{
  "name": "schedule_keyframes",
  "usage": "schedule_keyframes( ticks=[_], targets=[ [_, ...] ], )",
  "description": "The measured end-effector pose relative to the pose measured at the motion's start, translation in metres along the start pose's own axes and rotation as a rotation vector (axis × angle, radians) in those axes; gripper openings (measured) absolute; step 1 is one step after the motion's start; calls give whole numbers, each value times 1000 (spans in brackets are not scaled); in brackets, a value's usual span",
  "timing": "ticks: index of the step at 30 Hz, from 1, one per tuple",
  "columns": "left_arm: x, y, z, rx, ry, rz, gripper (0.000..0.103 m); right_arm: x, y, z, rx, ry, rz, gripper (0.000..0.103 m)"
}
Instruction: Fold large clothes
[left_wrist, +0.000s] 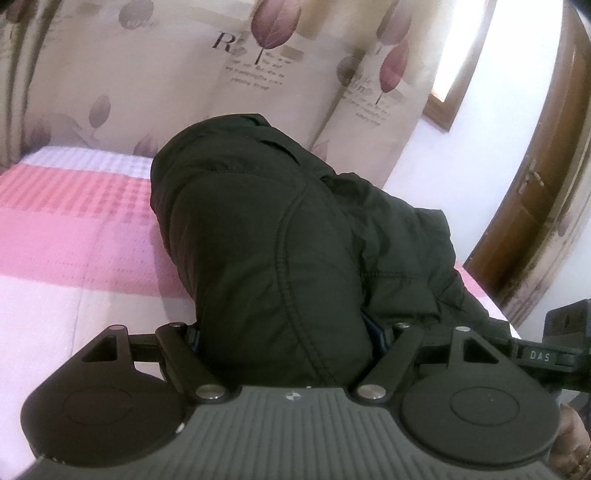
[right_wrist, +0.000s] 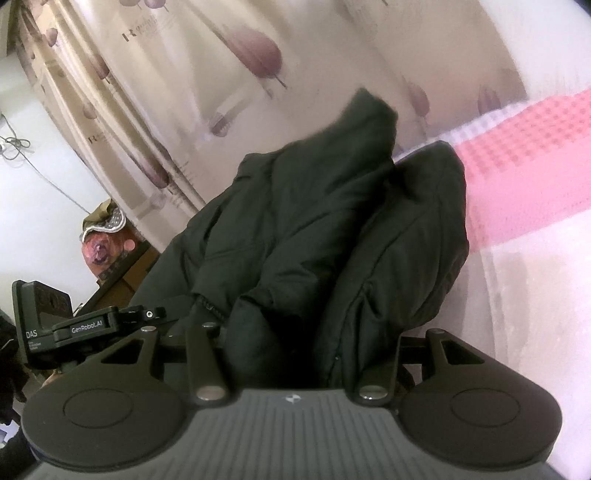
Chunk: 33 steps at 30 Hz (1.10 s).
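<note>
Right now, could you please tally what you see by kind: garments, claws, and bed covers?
Garments: 1, the dark padded jacket, bunched up on the bed.
Claws: 2, the left claw and the right claw, each closed on jacket fabric.
Bed covers: 1, the pink and white bedspread.
Total: 4

The jacket (left_wrist: 280, 236) is dark padded cloth, matt with a faint sheen, smooth between stitched seams. The left gripper (left_wrist: 288, 339) is matt black plastic with a ribbed grey housing and shiny metal pivot pins; the right gripper (right_wrist: 306, 343) has the same finish. The bedspread (left_wrist: 74, 229) is pink and white cloth with a waffle-like raised weave. The curtain (left_wrist: 155, 74) is thin, smooth printed fabric. The door (left_wrist: 543, 177) is glossy brown wood.
</note>
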<state>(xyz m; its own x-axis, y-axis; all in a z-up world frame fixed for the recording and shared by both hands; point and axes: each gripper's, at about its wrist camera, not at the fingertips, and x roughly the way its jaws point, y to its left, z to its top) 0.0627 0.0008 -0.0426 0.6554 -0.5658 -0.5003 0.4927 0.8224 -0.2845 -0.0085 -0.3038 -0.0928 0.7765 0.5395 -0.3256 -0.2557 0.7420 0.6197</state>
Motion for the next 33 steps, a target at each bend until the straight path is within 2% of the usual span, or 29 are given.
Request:
schedule_keyframes(
  ticks=[4, 7, 9, 11, 14, 16, 20, 23, 25, 27, 30, 33],
  targets=[
    [0, 13, -11, -32, -3, 5, 77, 3, -10, -10, 12, 7, -9, 51],
    [-1, 21, -20, -52, -21, 10, 84, 7, -14, -15, 0, 11, -28, 53],
    [-1, 25, -26, -64, -30, 20, 91, 10, -15, -19, -33, 10, -58, 63],
    [-2, 27, -32, -34, -54, 51, 103, 12, -18, -25, -46, 7, -81, 71],
    [-5, 28, -40, 29, -100, 67, 103, 14, -18, -30, -90, -10, -140, 93],
    [-7, 30, -44, 35, -132, 62, 103, 16, -17, -35, -126, -35, -172, 101],
    [-15, 21, -51, 79, -199, 110, 103, 16, -19, -38, -108, -46, -174, 103],
    [-22, -1, -53, 184, -238, 216, 103, 7, -3, -39, -162, -84, -230, 103],
    [-27, -19, -53, 268, -269, 311, 103, -3, 12, -40, -217, -131, -277, 103],
    [-32, -32, -55, 323, -290, 376, 103, -18, 31, -43, -285, -198, -324, 103],
    [-43, -46, -55, 318, -336, 433, 103, -42, 58, -48, -351, -293, -366, 103],
    [-57, -57, -51, 273, -388, 460, 103, -59, 81, -55, -383, -343, -345, 103]
  ],
)
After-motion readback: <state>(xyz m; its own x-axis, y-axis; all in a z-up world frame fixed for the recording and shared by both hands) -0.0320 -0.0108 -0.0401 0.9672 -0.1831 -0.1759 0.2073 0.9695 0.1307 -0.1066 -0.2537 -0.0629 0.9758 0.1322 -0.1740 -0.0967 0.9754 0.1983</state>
